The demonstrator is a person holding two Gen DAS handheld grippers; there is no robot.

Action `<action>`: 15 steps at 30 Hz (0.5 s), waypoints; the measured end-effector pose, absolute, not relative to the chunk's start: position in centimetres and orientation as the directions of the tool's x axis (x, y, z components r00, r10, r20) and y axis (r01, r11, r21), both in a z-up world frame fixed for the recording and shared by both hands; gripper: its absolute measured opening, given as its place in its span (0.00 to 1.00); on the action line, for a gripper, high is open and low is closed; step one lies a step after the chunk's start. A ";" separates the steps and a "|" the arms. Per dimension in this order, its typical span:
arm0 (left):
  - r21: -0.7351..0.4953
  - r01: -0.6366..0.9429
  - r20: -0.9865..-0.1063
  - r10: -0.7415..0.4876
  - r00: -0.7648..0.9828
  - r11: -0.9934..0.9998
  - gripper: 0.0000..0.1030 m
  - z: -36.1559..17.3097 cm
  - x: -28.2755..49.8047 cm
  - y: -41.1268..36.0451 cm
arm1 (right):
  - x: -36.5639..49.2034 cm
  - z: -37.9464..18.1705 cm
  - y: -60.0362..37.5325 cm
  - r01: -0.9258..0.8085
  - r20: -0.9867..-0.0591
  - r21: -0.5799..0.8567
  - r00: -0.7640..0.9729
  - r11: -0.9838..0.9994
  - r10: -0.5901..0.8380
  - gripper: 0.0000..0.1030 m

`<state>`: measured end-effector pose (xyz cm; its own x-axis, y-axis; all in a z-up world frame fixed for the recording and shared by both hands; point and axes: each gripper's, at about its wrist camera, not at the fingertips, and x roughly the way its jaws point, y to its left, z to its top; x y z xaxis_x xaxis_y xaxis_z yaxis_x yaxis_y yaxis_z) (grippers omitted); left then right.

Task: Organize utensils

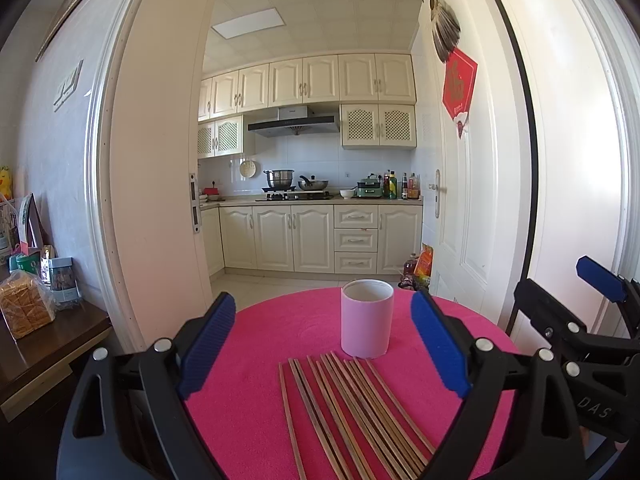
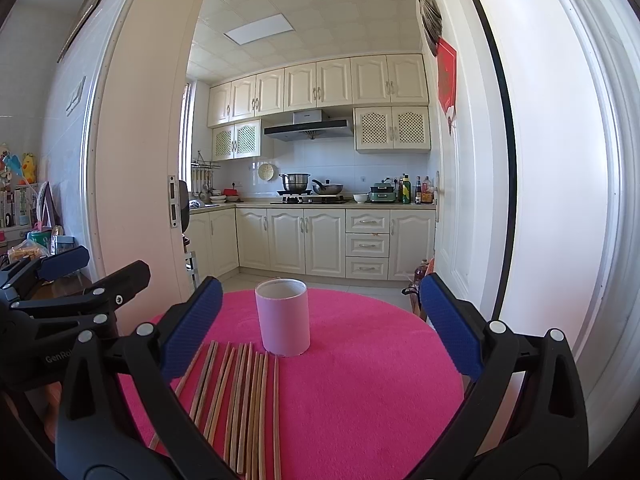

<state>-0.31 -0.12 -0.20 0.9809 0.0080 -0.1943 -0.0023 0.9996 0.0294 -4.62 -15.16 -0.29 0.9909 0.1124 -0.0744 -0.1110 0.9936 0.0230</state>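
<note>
- Two claws hover side by side above a round desk covered in bright pink cloth, with a cream-cabinet kitchen visible through the doorway beyond.
- The left claw stands wide open and holds nothing; its blue pads frame the work below.
- The right claw is likewise spread wide and empty, a little to the right of its partner.
- A row of wooden chopsticks lies flat on the cloth at the near side of the desk, roughly parallel, fanning slightly toward the near edge.
- A pink cylindrical holder stands upright just beyond the far tips of the chopsticks, its mouth open; whether anything is already inside cannot be told.
- By all appearances the job sits at its opening step: no chopstick is gripped, and the whole row seems to wait on the cloth.
- The next move likely calls for one claw to descend, narrow around a single stick or a pair, lift, tilt it upright and drop it into the holder, perhaps while the other claw steadies the light cup against tipping.
</note>
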 end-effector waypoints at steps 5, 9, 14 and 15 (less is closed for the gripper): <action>0.029 0.000 -0.196 0.006 0.981 1.000 0.85 -0.4 -0.4 -0.2 | -4.6 -0.3 -15.1 -0.109 -0.076 0.025 0.991 0.994 0.111 0.94; 0.030 0.000 -0.195 0.006 0.981 1.000 0.85 -0.2 -0.4 -0.5 | -4.6 -0.7 -15.3 -0.109 -0.076 0.025 0.991 0.994 0.110 0.94; 0.027 0.002 -0.198 0.003 0.980 1.000 0.85 -0.2 -0.4 -0.5 | -4.5 -0.8 -15.6 -0.108 -0.075 0.027 0.991 0.994 0.110 0.94; 0.028 0.002 -0.198 0.004 0.980 1.000 0.85 -0.2 -0.4 -0.6 | -4.6 -0.8 -15.6 -0.107 -0.076 0.026 0.991 0.994 0.109 0.94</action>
